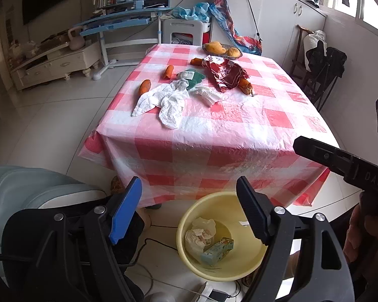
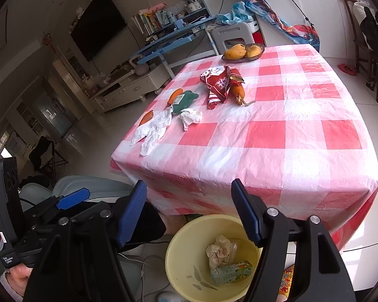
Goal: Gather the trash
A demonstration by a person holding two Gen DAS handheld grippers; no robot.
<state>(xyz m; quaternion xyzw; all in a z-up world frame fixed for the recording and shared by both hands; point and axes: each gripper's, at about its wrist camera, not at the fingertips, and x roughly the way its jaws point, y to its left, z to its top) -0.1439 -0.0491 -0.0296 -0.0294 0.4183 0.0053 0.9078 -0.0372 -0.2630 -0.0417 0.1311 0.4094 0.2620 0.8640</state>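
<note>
A: Where does the trash stand right now?

B: Some of it is already in the yellow basin on the floor, just in front of the surface: a crumpled tissue wad and a small drink carton lie in its bottom. The rest is up on the surface, toward its far left part: a white plastic bag spread flat, a smaller crumpled tissue beside it, a green packet and a crinkled red wrapper.

A: And the grippers?

B: The left gripper has its jaws standing wide, nothing between them, hovering above the basin. The right gripper is likewise open and empty, angled down over the same basin. Neither touches anything.

A: Why hover there?

B: My guess is that the basin serves as the bin, set low and close to the surface's near edge so a piece can be carried over and let fall. Open jaws above it fit a drop just made or a reach about to begin; I cannot say which.

A: What should stay put?

B: Probably the carrots, one partly under the red wrapper, and the fruit in the woven dish at the far edge. They look like food, not litter.

A: The surroundings?

B: The surface wears a red-and-white checked plastic cloth hanging over the sides. Beyond it are a blue desk with books, a dark television and white cupboards. Cables run over the pale tiled floor near the basin.
</note>
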